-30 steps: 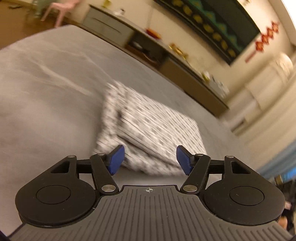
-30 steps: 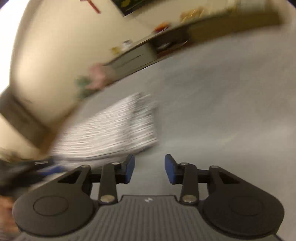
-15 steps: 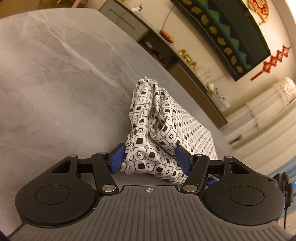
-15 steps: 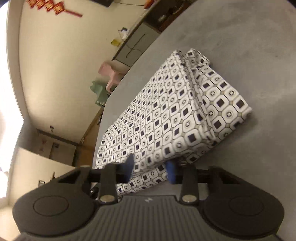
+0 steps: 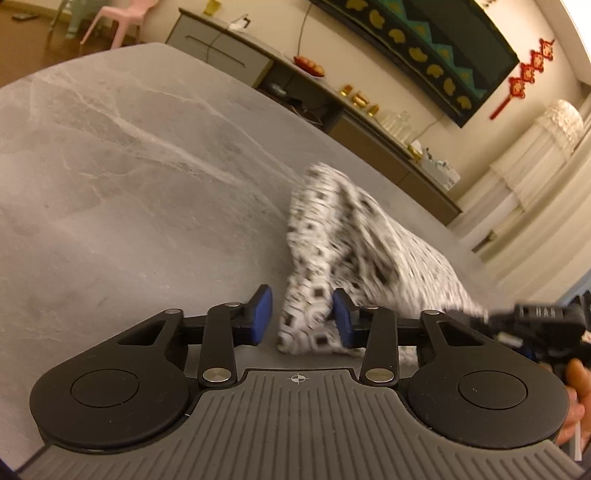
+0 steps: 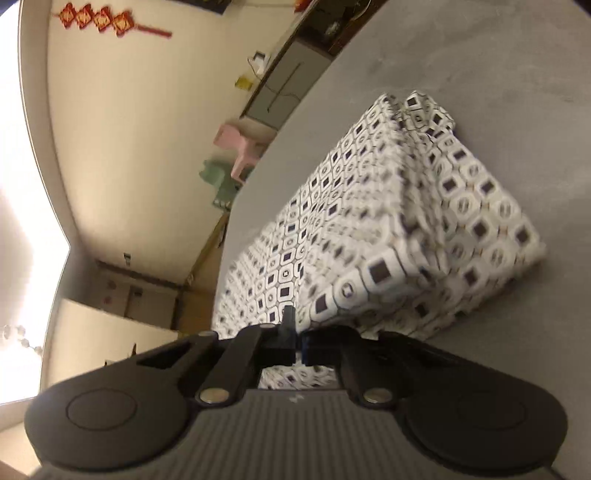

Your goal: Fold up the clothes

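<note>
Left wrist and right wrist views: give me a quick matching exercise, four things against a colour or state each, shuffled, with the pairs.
Things:
1. left gripper
2. right gripper
3. plastic chair
4. table

States or colours:
A. grey, marbled
B. pink
C. jaws closing, folded patterned garment corner between them, left pad clear of it
D. shut on the garment's near edge

Pairs: 1-C, 2-D, 3-B, 4-A
</note>
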A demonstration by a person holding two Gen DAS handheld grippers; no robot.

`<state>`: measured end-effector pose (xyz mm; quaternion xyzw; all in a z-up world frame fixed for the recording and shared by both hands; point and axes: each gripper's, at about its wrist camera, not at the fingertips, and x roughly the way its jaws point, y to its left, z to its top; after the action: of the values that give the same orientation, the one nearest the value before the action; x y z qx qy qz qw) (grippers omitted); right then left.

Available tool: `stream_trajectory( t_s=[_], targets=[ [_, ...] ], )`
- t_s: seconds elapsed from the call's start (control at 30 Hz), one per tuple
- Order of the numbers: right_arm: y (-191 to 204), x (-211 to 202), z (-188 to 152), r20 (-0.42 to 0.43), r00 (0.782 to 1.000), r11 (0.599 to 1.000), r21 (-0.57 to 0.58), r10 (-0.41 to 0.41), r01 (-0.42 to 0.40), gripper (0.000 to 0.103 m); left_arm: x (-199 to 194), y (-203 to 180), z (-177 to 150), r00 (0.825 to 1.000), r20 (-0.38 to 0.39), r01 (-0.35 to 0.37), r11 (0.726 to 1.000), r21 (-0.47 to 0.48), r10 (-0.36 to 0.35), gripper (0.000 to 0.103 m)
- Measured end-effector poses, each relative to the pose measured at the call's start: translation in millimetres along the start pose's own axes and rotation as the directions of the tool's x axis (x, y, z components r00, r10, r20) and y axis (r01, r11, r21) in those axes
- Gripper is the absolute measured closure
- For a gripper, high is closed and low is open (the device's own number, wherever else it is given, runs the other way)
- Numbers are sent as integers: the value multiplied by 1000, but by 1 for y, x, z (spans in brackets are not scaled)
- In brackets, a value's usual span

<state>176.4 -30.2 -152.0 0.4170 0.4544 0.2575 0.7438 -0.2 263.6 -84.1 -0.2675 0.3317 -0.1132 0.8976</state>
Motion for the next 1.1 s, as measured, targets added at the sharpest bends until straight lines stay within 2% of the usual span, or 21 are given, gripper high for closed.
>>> stream_trajectory(
  t_s=[0.07,0.13,0.23,0.33,0.4,0.5,0.53,0.63,0.7,0.73,0.87,1.0,1.07,1.1],
  targets=[
    [-6,-1,-3,-31,998,998,-40,-58,57,101,2,-7,1,1000,3,-17,1000,9,17,73],
    [-9,-2,-8,-54,996,996,-65,-73,69,101,2,-9,0,1000,3,-31,999,7,31,73],
    [9,2,-12,-50,991,981,-156,-126,117,101,-5,-12,3,999,13,-41,999,-2,41,73],
    [11,-1,-16,-48,990,977,-176,-131,121,101,-14,-23,17,999,46,6,1000,10,-7,72],
    [1,-22,-28,-51,993,984,-144,-109,101,101,-11,-35,30,998,49,34,999,33,-36,71],
    [-2,-33,-35,-44,993,985,-135,-110,103,102,20,-35,55,995,-15,101,994,-29,-102,70],
    [0,-33,-36,-40,992,983,-146,-120,113,102,33,-35,63,996,-35,84,996,-43,-86,70],
    [6,-38,-43,-30,988,972,-187,-149,141,102,72,-47,81,987,-150,67,998,8,-65,51],
    [6,-44,-47,-23,987,967,-205,-158,150,102,91,-57,85,981,-194,3,997,75,11,58],
    [7,-47,-49,-20,987,965,-214,-162,154,102,100,-62,86,976,-213,-29,994,110,52,70],
    [0,-64,-57,-19,990,972,-191,-142,136,102,108,-61,83,974,-192,-100,988,118,121,75],
    [-4,-74,-52,-6,991,983,-127,-131,130,100,78,-61,84,987,-123,-88,988,123,104,71],
    [-5,-88,-53,6,990,985,-101,-142,142,91,63,-60,85,992,-88,-82,989,126,93,71],
    [-3,-98,-54,18,988,982,-107,-154,155,80,47,-64,86,995,-58,-77,986,146,86,71]
  ],
)
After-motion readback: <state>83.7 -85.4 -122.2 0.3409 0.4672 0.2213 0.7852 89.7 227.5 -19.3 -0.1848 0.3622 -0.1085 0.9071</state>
